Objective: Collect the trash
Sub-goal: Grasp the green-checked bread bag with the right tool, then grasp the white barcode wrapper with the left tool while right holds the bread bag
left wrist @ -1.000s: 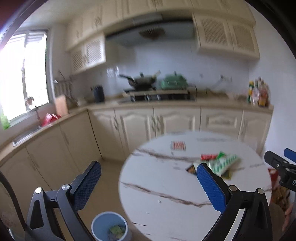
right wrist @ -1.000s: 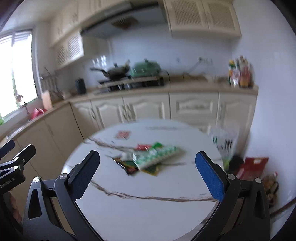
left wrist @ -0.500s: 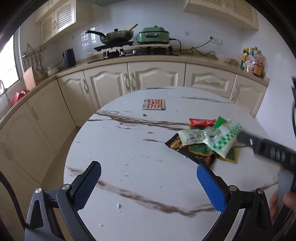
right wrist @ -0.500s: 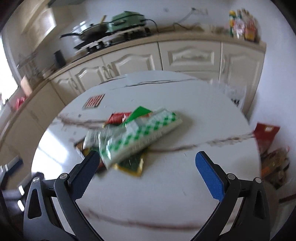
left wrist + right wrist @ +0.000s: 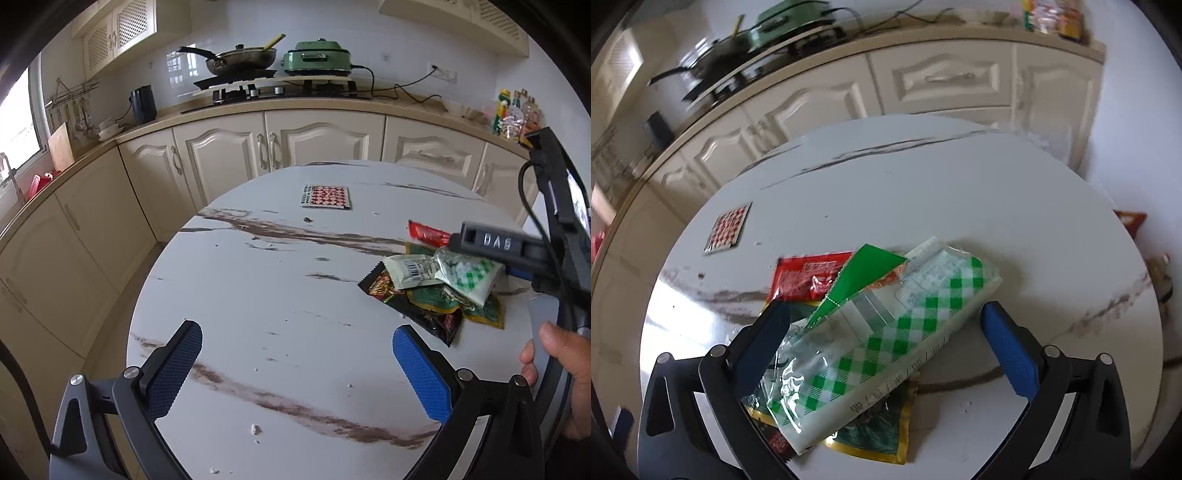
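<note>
A pile of empty snack wrappers lies on the round marble table [image 5: 258,288]. On top is a white and green checked wrapper [image 5: 886,343], also seen in the left wrist view [image 5: 469,275], over a red sachet [image 5: 809,277], a green packet [image 5: 864,269] and dark gold-edged wrappers [image 5: 875,435]. A red checked packet [image 5: 327,195] lies apart, farther back. My right gripper [image 5: 886,347] is open, low over the pile, its jaws either side of the checked wrapper. My left gripper [image 5: 295,365] is open and empty over the bare table, left of the pile.
Cream kitchen cabinets [image 5: 317,144] run behind the table, with a stove, a wok [image 5: 240,59] and a green cooker [image 5: 317,57] on the counter. Bottles [image 5: 513,114] stand at the counter's right end. Bags lie on the floor [image 5: 1130,221] right of the table.
Both grippers have moved forward and down over the table. The right one has closed in on the wrapper pile until its jaws straddle the checked wrapper. The blue bin has left the view.
</note>
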A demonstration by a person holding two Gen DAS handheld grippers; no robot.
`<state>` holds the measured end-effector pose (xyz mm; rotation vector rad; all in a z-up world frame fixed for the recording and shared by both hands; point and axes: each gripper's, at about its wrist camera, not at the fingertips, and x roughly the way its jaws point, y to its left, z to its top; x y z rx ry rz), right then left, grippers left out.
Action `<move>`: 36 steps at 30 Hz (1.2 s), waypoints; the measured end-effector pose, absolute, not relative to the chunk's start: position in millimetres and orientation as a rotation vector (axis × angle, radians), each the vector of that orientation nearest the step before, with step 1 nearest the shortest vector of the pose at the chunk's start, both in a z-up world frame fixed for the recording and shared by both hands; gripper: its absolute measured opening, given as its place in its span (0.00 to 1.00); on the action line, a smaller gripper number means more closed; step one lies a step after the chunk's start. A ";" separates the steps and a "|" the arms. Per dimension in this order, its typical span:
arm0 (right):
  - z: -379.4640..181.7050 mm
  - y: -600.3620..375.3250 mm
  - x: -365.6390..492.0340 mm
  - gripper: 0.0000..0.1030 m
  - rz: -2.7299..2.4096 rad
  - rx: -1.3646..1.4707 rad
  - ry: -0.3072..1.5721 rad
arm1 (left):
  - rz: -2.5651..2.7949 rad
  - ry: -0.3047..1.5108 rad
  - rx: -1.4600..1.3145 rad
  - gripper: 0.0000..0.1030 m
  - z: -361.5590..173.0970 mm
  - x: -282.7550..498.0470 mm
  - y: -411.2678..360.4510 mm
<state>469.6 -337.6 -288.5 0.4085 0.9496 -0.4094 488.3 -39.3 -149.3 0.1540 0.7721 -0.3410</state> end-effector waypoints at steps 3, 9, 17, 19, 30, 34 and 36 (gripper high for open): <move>-287.2 -342.3 461.9 0.86 -0.381 0.374 0.943 | -0.345 0.764 0.161 0.99 -146.4 485.9 -43.3; -281.3 -360.5 437.8 0.63 -0.310 0.378 0.938 | -0.421 0.805 0.141 0.99 -149.0 485.7 -61.3; -268.6 -374.9 411.9 0.30 -0.239 0.387 0.883 | -0.501 0.936 0.106 0.99 -166.7 500.5 -104.3; -266.7 -374.3 410.3 0.29 -0.225 0.372 0.882 | -0.499 0.973 0.093 0.99 -169.2 509.0 -111.1; -271.3 -363.5 404.1 0.27 -0.035 0.340 0.930 | -0.459 1.000 0.097 0.99 -177.2 517.4 -93.4; -270.2 -337.5 404.6 0.27 0.044 0.299 0.951 | -0.437 0.987 0.053 0.99 -165.0 510.6 -63.8; -271.1 -318.0 404.3 0.27 0.097 0.275 0.965 | -0.428 0.966 0.066 0.99 -157.9 504.9 -54.5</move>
